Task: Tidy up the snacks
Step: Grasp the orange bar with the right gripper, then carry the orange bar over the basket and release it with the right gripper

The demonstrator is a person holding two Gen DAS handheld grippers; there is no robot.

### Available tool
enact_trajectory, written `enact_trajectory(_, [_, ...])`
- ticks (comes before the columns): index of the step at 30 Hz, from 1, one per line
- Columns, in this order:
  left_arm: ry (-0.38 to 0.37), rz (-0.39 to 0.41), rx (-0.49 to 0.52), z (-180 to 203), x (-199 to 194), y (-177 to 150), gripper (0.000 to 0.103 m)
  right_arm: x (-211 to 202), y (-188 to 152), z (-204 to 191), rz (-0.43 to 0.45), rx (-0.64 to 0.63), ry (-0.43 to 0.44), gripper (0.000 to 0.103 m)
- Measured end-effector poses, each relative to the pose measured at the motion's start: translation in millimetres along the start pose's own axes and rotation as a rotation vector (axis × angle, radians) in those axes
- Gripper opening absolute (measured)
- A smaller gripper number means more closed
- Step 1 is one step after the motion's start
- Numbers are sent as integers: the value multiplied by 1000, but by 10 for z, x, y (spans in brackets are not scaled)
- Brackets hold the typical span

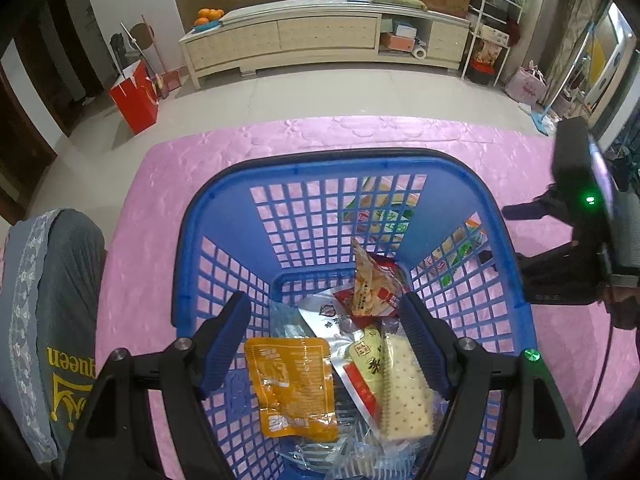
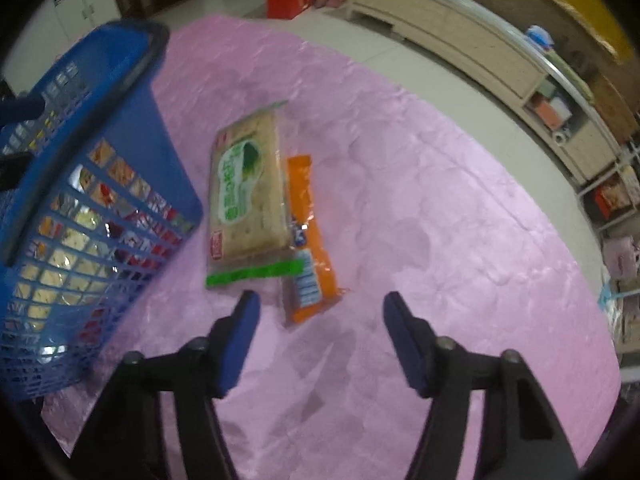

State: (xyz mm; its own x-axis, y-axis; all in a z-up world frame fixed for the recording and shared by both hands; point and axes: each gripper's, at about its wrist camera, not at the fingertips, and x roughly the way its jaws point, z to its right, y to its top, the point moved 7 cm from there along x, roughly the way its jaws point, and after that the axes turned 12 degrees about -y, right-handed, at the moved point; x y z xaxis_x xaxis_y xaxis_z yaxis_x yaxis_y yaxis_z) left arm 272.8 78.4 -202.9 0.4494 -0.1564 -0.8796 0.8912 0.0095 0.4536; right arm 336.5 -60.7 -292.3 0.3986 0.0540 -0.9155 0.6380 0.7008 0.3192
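Looking down in the left wrist view, a blue plastic basket (image 1: 224, 208) stands on the pink tablecloth (image 1: 320, 132). Inside it lie several snacks: an orange pouch (image 1: 292, 388), a cracker pack (image 1: 404, 392), a silver packet (image 1: 324, 312) and a chips bag (image 1: 370, 288). My left gripper (image 1: 324, 302) hangs open above them, its pads touching nothing. In the right wrist view a green-labelled cracker pack (image 2: 246, 196) and an orange packet (image 2: 308, 236) lie side by side on the cloth, right of the basket (image 2: 132, 140). My right gripper (image 2: 322, 300) is open, the orange packet's near end between its fingertips.
A chair with a grey cover (image 1: 52, 300) stands at the table's left edge. The black body of the right-hand tool (image 1: 576, 184) shows right of the basket. Beyond the table are a red paper bag (image 1: 134, 96) on the floor and a long low cabinet (image 1: 320, 36).
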Motion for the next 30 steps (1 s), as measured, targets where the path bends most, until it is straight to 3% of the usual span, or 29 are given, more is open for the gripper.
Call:
enact_trajectory(4, [-6, 1, -2, -14, -4, -39, 75, 104, 23, -69, 10, -56, -8, 58])
enact_trajectory(7, [-17, -1, -20, -23, 1, -76, 75, 170, 43, -94, 14, -79, -1, 28])
enact_trajectory(15, [-24, 7, -21, -5, -70, -153, 75, -8, -93, -53, 4, -12, 12, 27])
enact_trajectory(30, [-66, 102, -7, 292, -733, -306, 75, -1444, -266, 15, 162, 97, -31, 27])
